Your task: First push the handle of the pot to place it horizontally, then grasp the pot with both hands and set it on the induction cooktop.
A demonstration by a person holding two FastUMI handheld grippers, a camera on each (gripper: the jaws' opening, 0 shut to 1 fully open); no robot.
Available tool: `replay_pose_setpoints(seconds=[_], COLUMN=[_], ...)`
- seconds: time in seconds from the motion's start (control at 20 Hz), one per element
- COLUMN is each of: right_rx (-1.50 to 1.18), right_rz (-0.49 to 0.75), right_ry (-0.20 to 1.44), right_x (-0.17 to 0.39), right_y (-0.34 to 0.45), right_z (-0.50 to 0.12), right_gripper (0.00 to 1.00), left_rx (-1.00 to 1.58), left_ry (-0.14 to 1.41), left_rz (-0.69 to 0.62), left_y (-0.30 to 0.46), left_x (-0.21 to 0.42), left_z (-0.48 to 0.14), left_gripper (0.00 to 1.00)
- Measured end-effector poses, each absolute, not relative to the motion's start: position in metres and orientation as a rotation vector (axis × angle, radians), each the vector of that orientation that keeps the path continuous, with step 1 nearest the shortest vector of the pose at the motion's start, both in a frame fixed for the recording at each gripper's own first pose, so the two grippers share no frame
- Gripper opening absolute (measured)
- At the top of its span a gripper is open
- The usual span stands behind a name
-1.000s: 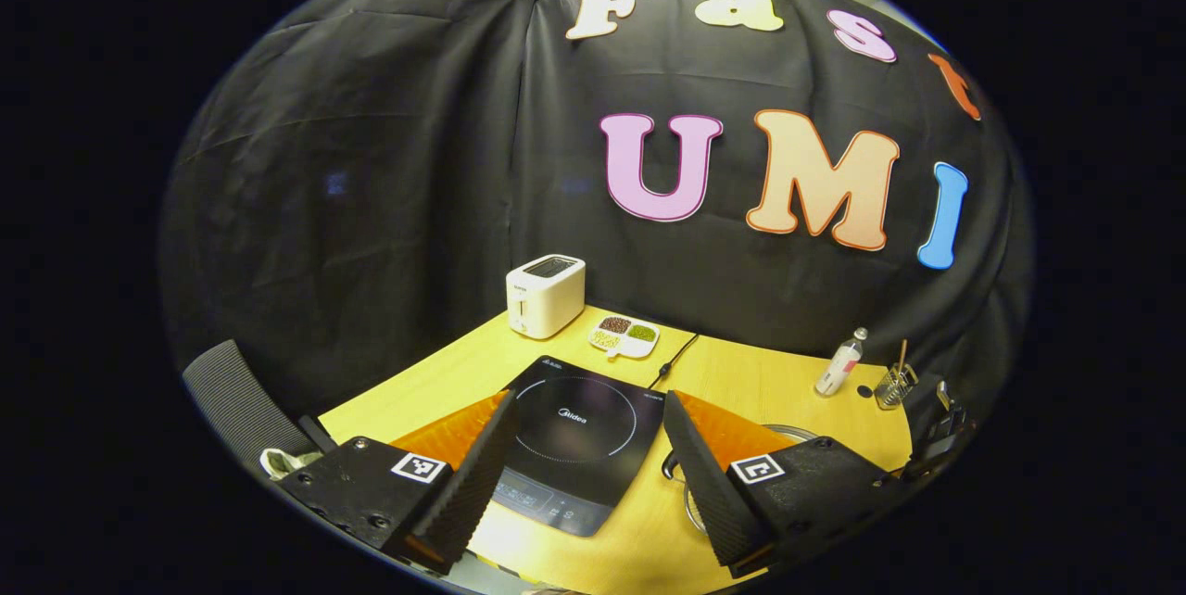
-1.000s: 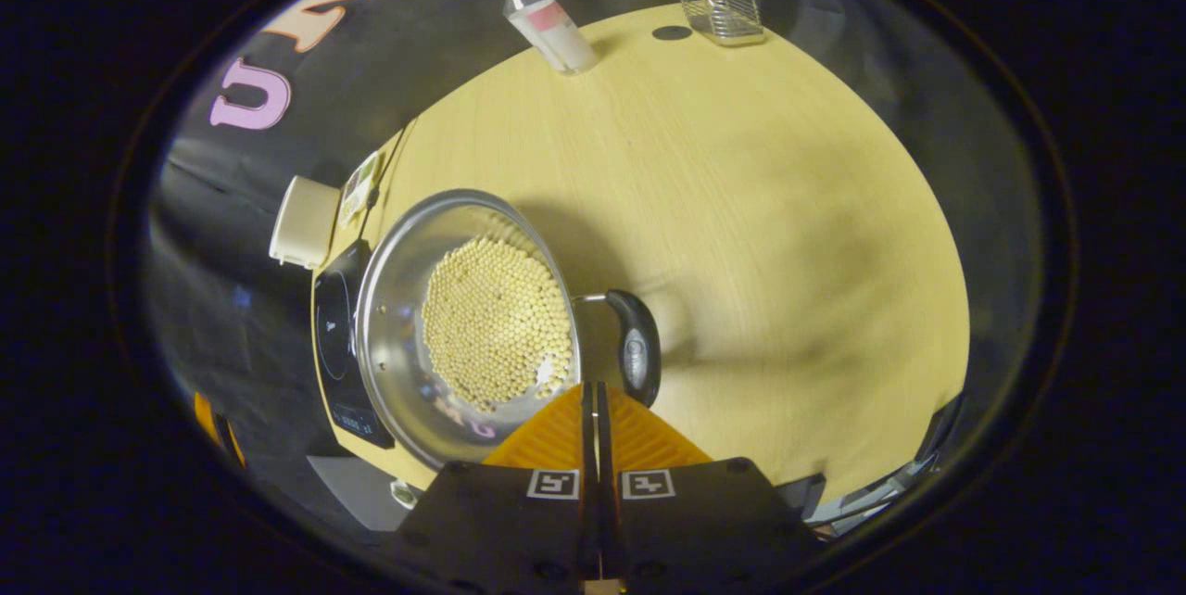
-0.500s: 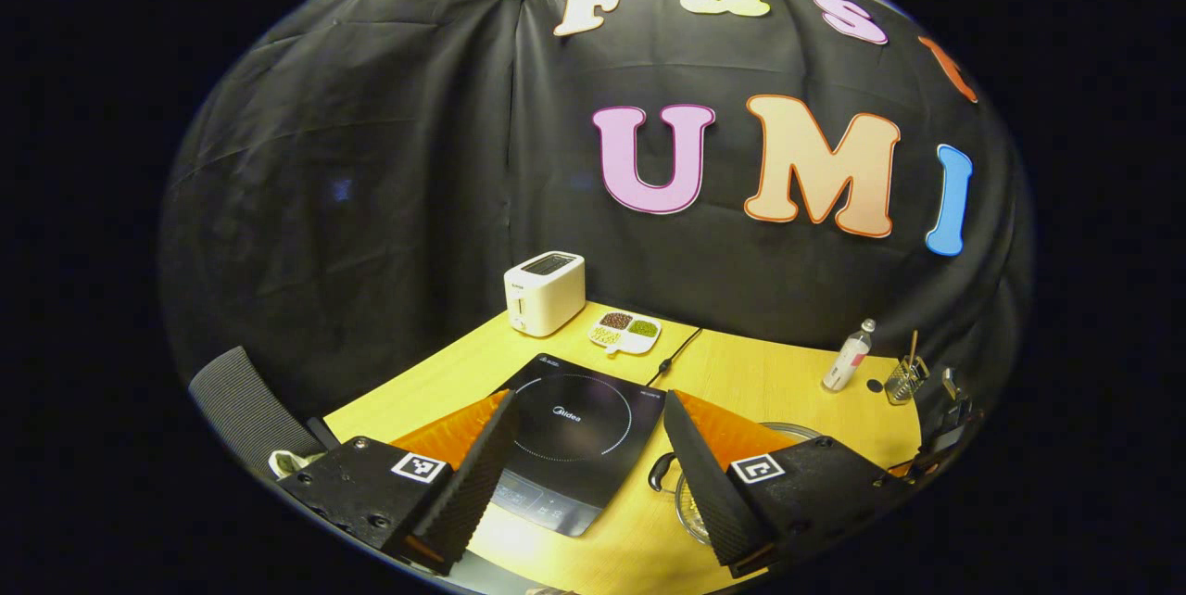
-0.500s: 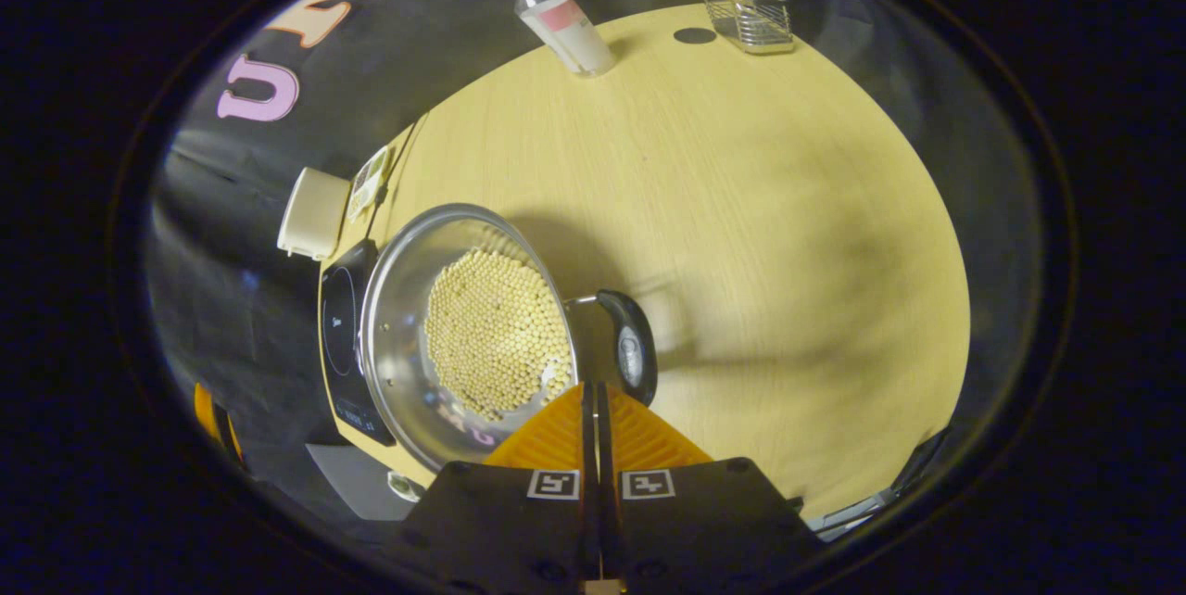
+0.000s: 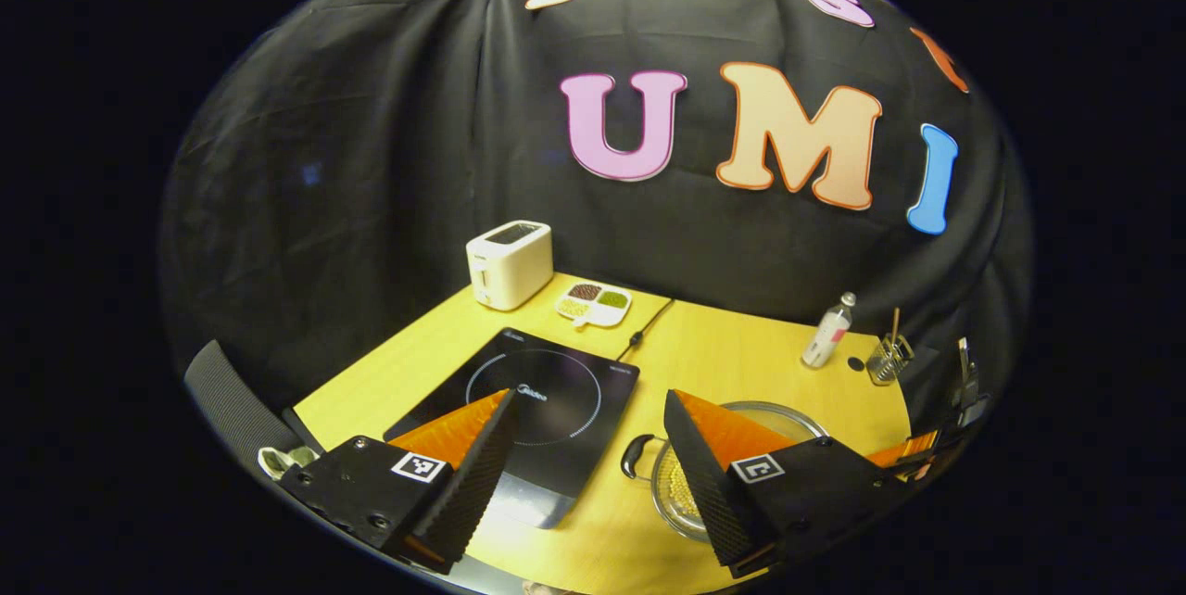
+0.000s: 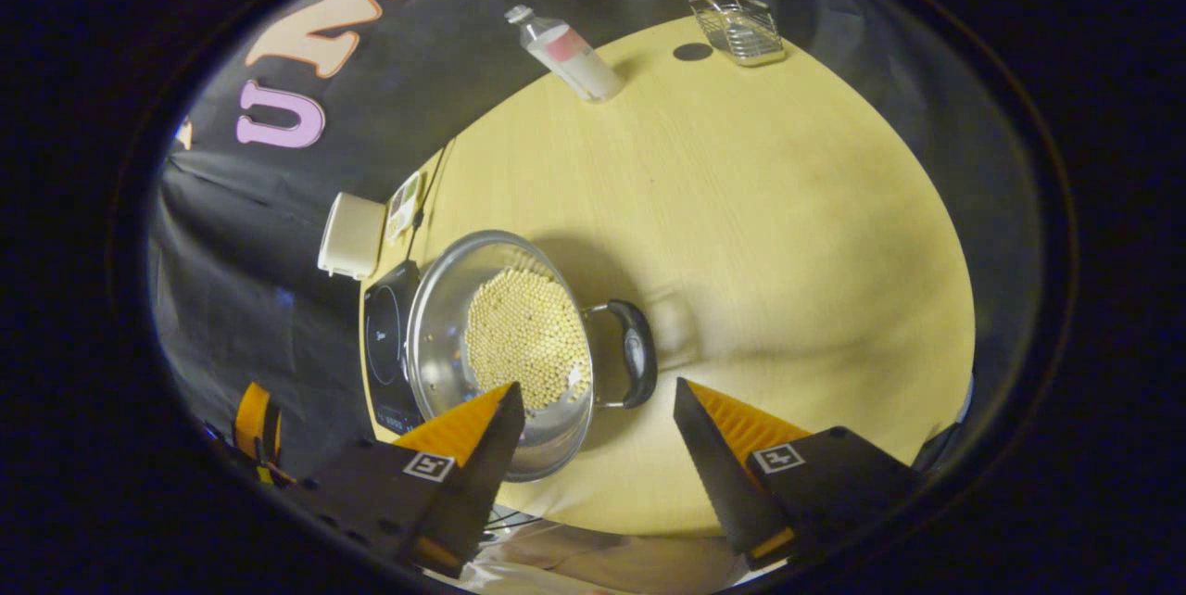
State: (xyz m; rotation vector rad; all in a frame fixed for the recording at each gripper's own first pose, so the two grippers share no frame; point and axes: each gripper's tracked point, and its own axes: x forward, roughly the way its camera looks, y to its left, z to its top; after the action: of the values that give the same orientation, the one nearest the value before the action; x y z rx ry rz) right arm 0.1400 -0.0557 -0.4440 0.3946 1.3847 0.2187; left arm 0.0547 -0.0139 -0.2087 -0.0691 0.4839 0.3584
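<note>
A steel pot (image 6: 445,345) with pale beans (image 6: 528,335) in it stands on the yellow table (image 6: 741,206), right beside the black induction cooktop (image 6: 384,345). Its black side handle (image 6: 635,354) lies just ahead of the gap of my right gripper (image 6: 598,388), which is open and holds nothing; the gripper's left finger overlaps the pot's near rim. In the left gripper view, my left gripper (image 5: 588,400) hangs open above the cooktop (image 5: 556,382). The pot (image 5: 792,417) sits to its right, half hidden by one finger, and the pot's other handle (image 5: 635,458) points toward the cooktop.
A white toaster (image 5: 510,263) and a divided dish of beans (image 5: 594,305) stand behind the cooktop, whose cable runs to the wall. A plastic bottle (image 6: 565,53) and a wire holder (image 6: 737,20) sit at the far right. A grey chair back (image 5: 227,391) stands left of the table.
My right gripper went from shut to open and drew back a little from the pot handle. The left gripper shifted so that more of the pot shows.
</note>
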Motion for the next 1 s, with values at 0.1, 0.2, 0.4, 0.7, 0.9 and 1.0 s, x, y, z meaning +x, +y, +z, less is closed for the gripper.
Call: replay_pose_setpoints(seconds=[0.1, 0.2, 0.4, 0.7, 0.9, 1.0], right_rx=[0.419, 0.431, 0.445, 0.409, 0.42, 0.417], right_rz=[0.225, 0.229, 0.258, 0.303, 0.32, 0.323], right_ry=[1.383, 1.393, 1.425, 1.497, 1.525, 1.542], right_x=[0.143, 0.144, 0.148, 0.145, 0.147, 0.147], right_y=[-0.055, -0.057, -0.055, -0.053, -0.046, -0.046], right_z=[-0.445, -0.45, -0.459, -0.484, -0.498, -0.504], right_gripper=[0.92, 1.0, 1.0, 0.96, 0.91, 1.0], left_rx=[-0.093, -0.116, -0.156, -0.248, -0.249, -0.26], left_ry=[0.536, 0.591, 0.738, 0.942, 1.075, 1.111], left_rz=[0.312, 0.243, 0.121, 0.007, 0.005, -0.003], left_y=[-0.022, -0.033, -0.043, -0.05, -0.04, -0.04], left_x=[0.059, 0.065, 0.074, 0.091, 0.095, 0.099], left_z=[-0.228, -0.25, -0.292, -0.353, -0.388, -0.399], left_gripper=[0.96, 0.96, 0.96, 0.96, 0.96, 0.96])
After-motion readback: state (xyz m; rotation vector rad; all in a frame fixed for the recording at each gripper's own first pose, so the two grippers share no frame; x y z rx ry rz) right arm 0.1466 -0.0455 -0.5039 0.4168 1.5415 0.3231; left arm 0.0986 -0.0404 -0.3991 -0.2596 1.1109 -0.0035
